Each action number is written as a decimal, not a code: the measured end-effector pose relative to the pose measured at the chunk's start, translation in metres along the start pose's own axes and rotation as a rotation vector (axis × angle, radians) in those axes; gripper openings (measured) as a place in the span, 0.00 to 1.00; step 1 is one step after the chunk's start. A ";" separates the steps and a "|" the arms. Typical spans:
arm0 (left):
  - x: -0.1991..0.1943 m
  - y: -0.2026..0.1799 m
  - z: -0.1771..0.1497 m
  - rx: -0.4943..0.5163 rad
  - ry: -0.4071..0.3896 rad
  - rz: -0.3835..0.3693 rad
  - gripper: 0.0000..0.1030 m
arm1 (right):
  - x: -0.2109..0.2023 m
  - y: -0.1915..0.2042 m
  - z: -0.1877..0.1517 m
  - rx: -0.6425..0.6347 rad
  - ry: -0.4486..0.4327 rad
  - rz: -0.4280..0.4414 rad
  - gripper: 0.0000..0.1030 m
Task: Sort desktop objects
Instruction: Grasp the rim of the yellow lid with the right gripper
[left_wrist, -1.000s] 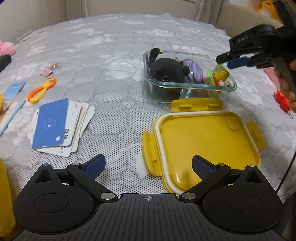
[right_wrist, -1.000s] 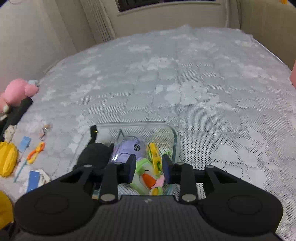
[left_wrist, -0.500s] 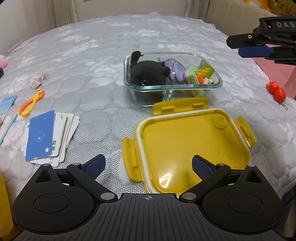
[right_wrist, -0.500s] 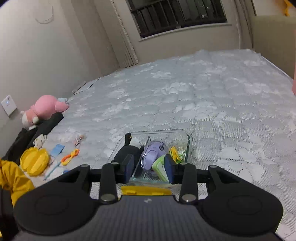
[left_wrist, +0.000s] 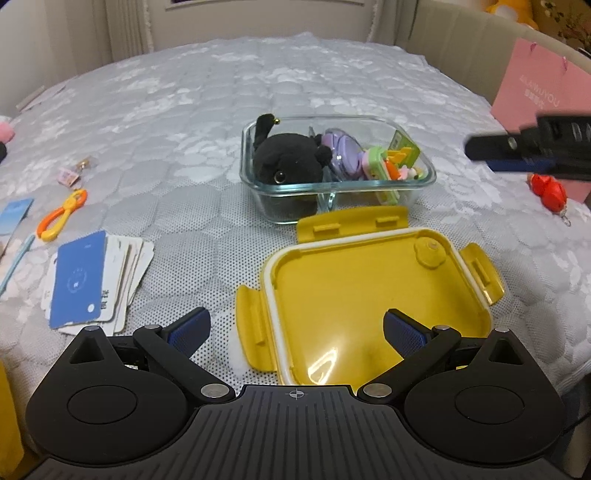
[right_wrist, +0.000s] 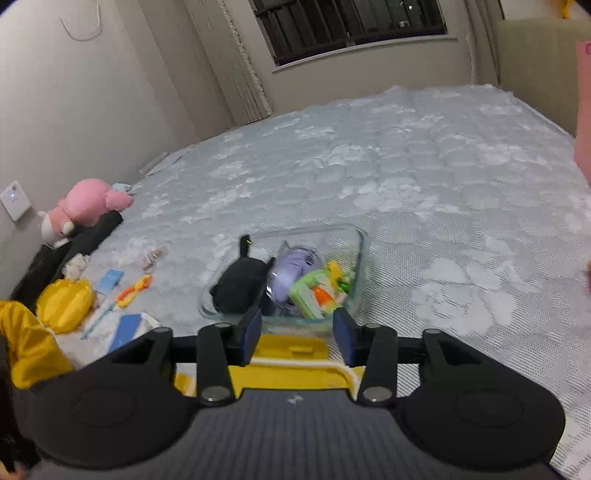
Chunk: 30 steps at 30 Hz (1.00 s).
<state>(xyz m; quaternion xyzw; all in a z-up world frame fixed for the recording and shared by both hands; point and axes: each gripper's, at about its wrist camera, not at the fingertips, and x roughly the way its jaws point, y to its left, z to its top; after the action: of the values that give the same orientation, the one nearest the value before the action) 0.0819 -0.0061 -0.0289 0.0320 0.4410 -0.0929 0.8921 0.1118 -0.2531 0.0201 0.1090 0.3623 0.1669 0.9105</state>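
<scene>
Clear glass container (left_wrist: 338, 184), square with rounded corners, sits on my quilted grey bed (left_wrist: 184, 110), and it's packed: a fuzzy black plush toy (left_wrist: 288, 162), a smooth lilac mouse-shaped thing (left_wrist: 341, 155), green and orange plastic bits (left_wrist: 391, 162). Just in front of the container lies its glossy yellow lid (left_wrist: 369, 291), inner side up, clip flaps splayed. Left of the container, a fanned stack of cards (left_wrist: 92, 280) and orange scissors (left_wrist: 62, 214). My left gripper (left_wrist: 295, 330) gapes wide over the lid, holding nothing. My right gripper (right_wrist: 297, 334) hangs partly open, empty, above the lid's far edge.
</scene>
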 end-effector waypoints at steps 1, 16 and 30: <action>0.000 0.000 0.000 0.001 0.001 0.000 0.99 | -0.001 -0.002 -0.007 -0.010 0.009 -0.006 0.48; -0.012 -0.013 -0.009 0.091 -0.017 0.071 0.99 | 0.011 -0.057 -0.068 0.094 0.151 -0.017 0.47; -0.034 -0.050 -0.021 0.244 -0.092 0.097 0.99 | 0.012 -0.079 -0.057 0.277 0.077 0.187 0.11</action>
<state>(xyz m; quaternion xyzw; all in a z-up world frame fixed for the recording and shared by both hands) 0.0356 -0.0476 -0.0141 0.1574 0.3830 -0.1038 0.9043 0.0980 -0.3165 -0.0533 0.2601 0.4047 0.2036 0.8527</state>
